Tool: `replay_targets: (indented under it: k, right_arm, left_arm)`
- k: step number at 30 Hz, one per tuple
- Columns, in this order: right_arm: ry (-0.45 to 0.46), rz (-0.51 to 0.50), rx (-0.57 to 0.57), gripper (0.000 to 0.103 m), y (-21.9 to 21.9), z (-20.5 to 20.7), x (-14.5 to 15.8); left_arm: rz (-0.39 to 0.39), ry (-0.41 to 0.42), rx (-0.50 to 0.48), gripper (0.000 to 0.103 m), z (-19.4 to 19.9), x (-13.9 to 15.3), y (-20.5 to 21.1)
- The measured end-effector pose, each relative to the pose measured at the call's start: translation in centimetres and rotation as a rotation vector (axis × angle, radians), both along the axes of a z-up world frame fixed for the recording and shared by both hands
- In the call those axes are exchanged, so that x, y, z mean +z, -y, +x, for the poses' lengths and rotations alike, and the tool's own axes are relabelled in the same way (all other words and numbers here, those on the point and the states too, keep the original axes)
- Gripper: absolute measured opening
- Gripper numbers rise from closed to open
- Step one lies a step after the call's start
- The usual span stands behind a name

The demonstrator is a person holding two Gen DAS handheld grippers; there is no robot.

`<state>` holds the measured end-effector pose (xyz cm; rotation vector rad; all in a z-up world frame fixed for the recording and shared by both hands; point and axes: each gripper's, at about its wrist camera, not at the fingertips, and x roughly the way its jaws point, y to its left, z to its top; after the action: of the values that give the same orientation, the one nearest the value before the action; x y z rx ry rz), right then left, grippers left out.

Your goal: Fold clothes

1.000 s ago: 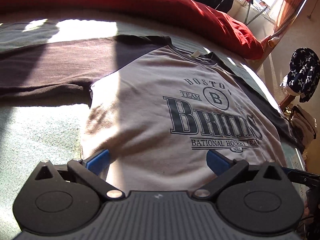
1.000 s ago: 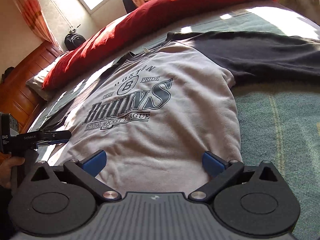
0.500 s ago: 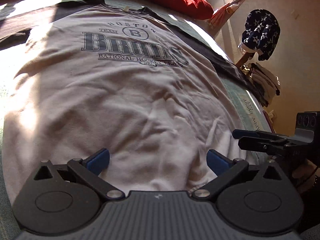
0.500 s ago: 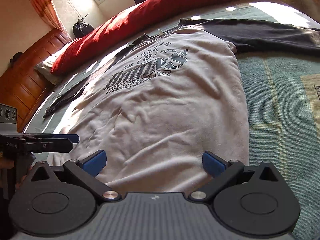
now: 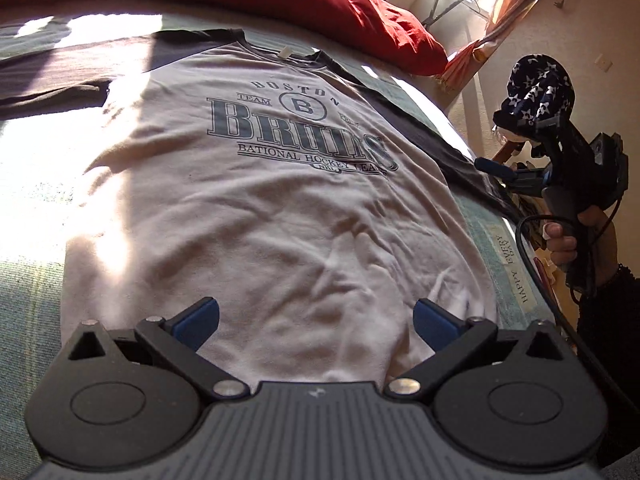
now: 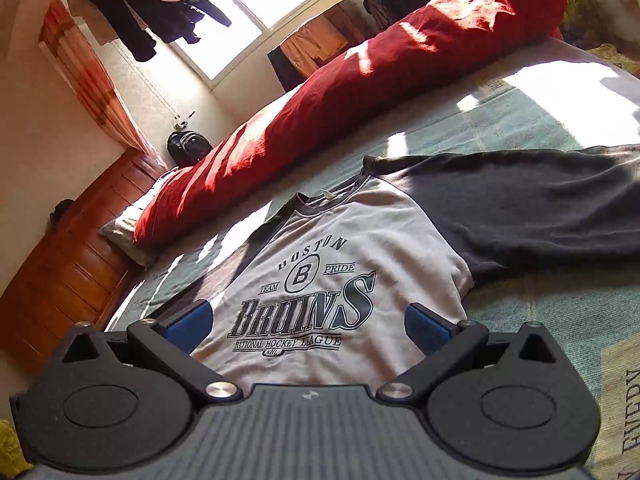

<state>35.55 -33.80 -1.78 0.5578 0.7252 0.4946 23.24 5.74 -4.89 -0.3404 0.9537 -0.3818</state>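
Your left gripper (image 5: 316,320) and right gripper (image 6: 308,326) both hang over the shirt (image 5: 260,208) with jaws wide. The shirt lies flat, picture side up, filling the middle of each view.

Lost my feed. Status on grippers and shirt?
Left gripper open, right gripper open, both empty. Shirt flat on bed, unfolded. Nothing in the way.

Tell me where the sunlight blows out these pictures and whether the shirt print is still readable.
Left wrist view: glare bleaches the bedcover left of the shirt; print readable, bent by fisheye. Right wrist view: window overexposed, a bright patch on the bedcover; print sharp.
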Motion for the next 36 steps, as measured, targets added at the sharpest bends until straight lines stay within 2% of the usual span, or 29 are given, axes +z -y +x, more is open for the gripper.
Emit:
replay_targets:
  k: [3, 6, 10, 11, 13, 14, 17, 19, 21, 23, 25, 27, 29, 32, 36]
  right_arm:
    - [-0.069, 0.016, -0.066, 0.103, 0.9, 4.7, -1.7]
    - [-0.142, 0.04, -0.083, 0.103, 1.1, 7.6, -4.3]
    - [-0.164, -0.003, -0.069, 0.103, 1.4, 8.6, -6.9]
    - [-0.155, -0.054, -0.08, 0.103, 1.4, 8.7, -7.1]
    - [-0.113, -0.237, -0.134, 0.103, 1.5, 8.9, -6.7]
    - [-0.108, -0.268, -0.148, 0.103, 1.8, 9.0, -6.5]
    - [-0.13, -0.165, -0.14, 0.103, 3.3, 8.9, -5.9]
    - [-0.101, -0.104, -0.108, 0.103, 3.1, 7.6, -4.7]
    - [-0.101, -0.035, -0.044, 0.103, 2.5, 6.7, -4.2]
    - [-0.142, 0.047, 0.054, 0.103, 1.4, 6.0, -4.4]
    - [-0.185, 0.043, 0.099, 0.103, 0.4, 5.8, -5.2]
    - [-0.23, 0.001, 0.086, 0.102, 0.2, 6.0, -6.3]
    - [-0.216, -0.011, 0.058, 0.102, 0.4, 5.9, -6.4]
    - [-0.171, -0.071, 0.009, 0.103, -0.4, 4.6, -4.4]
    - [-0.156, -0.082, 0.075, 0.103, -1.8, 2.2, -3.8]
  left_arm:
    - [0.009, -0.022, 0.007, 0.102, 0.6, -0.8, -0.2]
    - [0.023, -0.032, 0.006, 0.102, 1.3, -1.4, -0.2]
    - [0.054, -0.03, -0.009, 0.102, 1.8, -1.4, 0.1]
    - [0.063, -0.029, -0.014, 0.102, 1.9, -1.4, 0.1]
    - [0.079, -0.027, -0.023, 0.102, 2.2, -1.5, 0.3]
    - [0.082, -0.028, -0.024, 0.102, 2.3, -1.5, 0.3]
    - [0.089, -0.021, -0.02, 0.102, 2.4, -1.3, 0.3]
    - [0.09, -0.019, -0.017, 0.102, 2.3, -1.2, 0.4]
    - [0.096, -0.024, -0.012, 0.102, 2.2, -1.2, 0.5]
    - [0.097, -0.026, -0.017, 0.102, 1.9, -1.1, 0.6]
    - [0.091, -0.029, -0.026, 0.102, 1.6, -1.0, 0.7]
    - [0.098, -0.034, -0.019, 0.102, 1.2, -1.0, 0.6]
    - [0.104, -0.038, -0.013, 0.102, 0.7, -1.0, 0.4]
    - [0.095, -0.033, -0.011, 0.102, 0.1, -0.6, 0.2]
    - [0.084, -0.033, -0.021, 0.102, -0.7, -0.6, 0.2]
